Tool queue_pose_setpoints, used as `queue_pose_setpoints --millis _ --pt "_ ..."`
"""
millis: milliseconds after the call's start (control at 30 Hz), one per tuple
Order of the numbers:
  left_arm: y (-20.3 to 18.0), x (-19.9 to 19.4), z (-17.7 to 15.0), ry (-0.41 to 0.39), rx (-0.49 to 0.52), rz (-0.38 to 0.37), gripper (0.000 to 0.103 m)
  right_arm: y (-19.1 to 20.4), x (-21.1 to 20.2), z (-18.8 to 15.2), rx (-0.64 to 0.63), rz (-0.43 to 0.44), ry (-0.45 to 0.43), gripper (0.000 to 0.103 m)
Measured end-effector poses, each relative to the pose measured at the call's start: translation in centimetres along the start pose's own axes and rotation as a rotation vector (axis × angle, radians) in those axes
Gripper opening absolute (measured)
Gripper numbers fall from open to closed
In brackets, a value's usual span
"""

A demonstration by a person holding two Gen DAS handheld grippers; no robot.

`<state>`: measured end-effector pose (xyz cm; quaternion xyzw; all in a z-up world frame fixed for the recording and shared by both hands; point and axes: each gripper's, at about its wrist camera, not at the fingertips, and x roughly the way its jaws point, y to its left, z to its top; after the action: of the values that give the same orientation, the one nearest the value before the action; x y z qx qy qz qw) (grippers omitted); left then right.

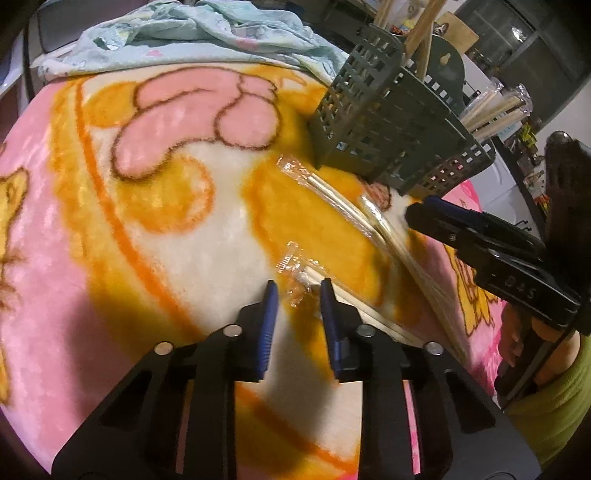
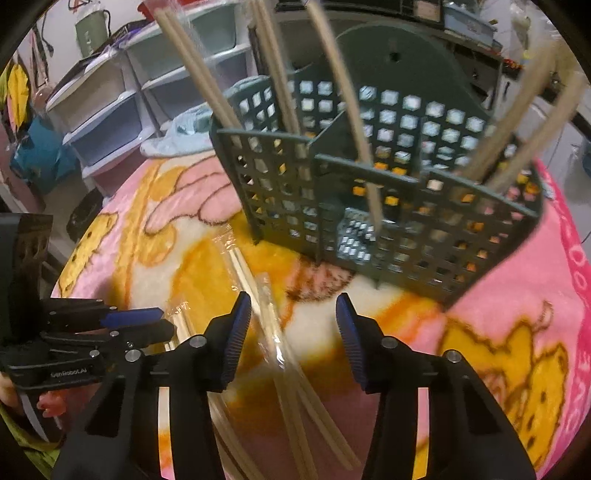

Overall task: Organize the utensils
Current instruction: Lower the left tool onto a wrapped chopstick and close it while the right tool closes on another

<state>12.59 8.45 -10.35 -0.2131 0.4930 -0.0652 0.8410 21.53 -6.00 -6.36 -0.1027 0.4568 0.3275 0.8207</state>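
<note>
Left wrist view: a plush blanket (image 1: 155, 192) in pink, orange and white fills the frame, with a crumpled pale-blue cloth (image 1: 192, 33) along the top edge. A grey-green perforated utensil caddy (image 1: 384, 122) stands at upper right, chopsticks rising from it. Wrapped chopsticks (image 1: 373, 229) lie on the blanket below the caddy. The left gripper (image 1: 297, 291) sits at lower centre, jaws narrowly parted around the crinkled end of a wrapped pair (image 1: 306, 284), not closed on it. The right gripper (image 1: 417, 212) enters from the right edge; its jaw state cannot be told here.

Right wrist view: shelving units (image 2: 122, 96) stand at upper left behind the blanket (image 2: 517, 295). The caddy (image 2: 369, 192) fills the centre. The right gripper (image 2: 293, 306) has jaws wide, holding nothing, above the loose chopsticks (image 2: 273, 332). The left gripper (image 2: 162, 319) shows at the left edge.
</note>
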Motion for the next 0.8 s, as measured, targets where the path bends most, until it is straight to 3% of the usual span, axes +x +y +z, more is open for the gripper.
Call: queue_pose_setpoints --millis 400,533,800 --pt "0.4 -0.2 -0.2 -0.016 0.009 0.0 0.005 0.8 3.7 1.2 -0.029 0.054 0.082 0.028" --pt "0.6 -0.8 -0.2 -0.034 0.006 -0.003 0.004 0.7 3.6 1.4 -0.034 0.085 0.078 0.013" --pt "0.8 -2.9 0.4 -0.091 0.0 -0.004 0.002 0.5 2.0 1.3 -0.028 0.07 0.037 0.009"
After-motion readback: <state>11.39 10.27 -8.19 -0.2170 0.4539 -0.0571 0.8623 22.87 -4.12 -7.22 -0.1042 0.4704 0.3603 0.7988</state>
